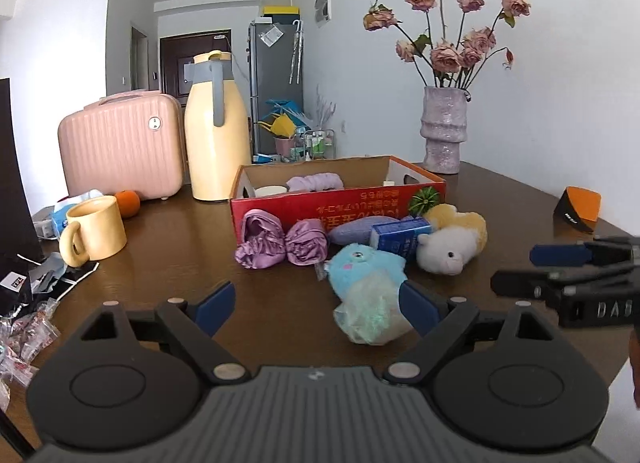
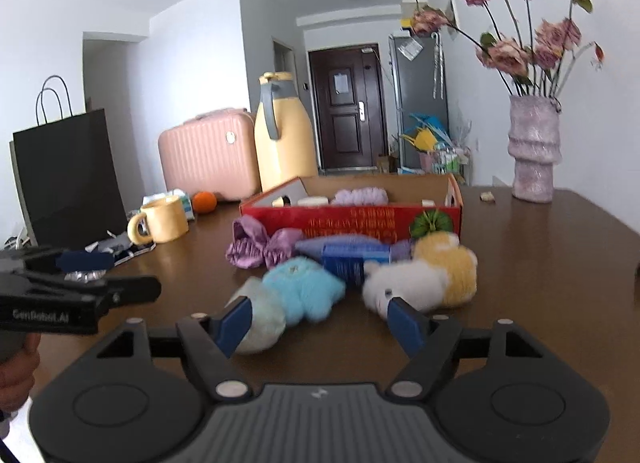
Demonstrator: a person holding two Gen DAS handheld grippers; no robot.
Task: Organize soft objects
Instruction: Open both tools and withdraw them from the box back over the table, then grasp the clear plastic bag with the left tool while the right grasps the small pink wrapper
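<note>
A red cardboard box (image 1: 340,201) stands mid-table with a lilac frilly cloth (image 1: 316,182) inside. In front of it lie purple satin pieces (image 1: 280,243), a lavender oblong cushion (image 1: 354,229), a small blue carton (image 1: 400,237), a white-and-yellow plush (image 1: 448,249) and a blue plush (image 1: 364,263) against a pale green pouf (image 1: 372,317). My left gripper (image 1: 316,309) is open and empty, its right finger beside the pouf. My right gripper (image 2: 320,323) is open too, short of the blue plush (image 2: 304,289) and white plush (image 2: 404,287), gripping nothing.
A yellow mug (image 1: 94,229), an orange (image 1: 128,203), a yellow jug (image 1: 216,135) and a pink case (image 1: 120,147) stand at back left. A vase of dried roses (image 1: 444,131) is back right. A black paper bag (image 2: 68,179) and wrappers (image 1: 28,327) crowd the left edge.
</note>
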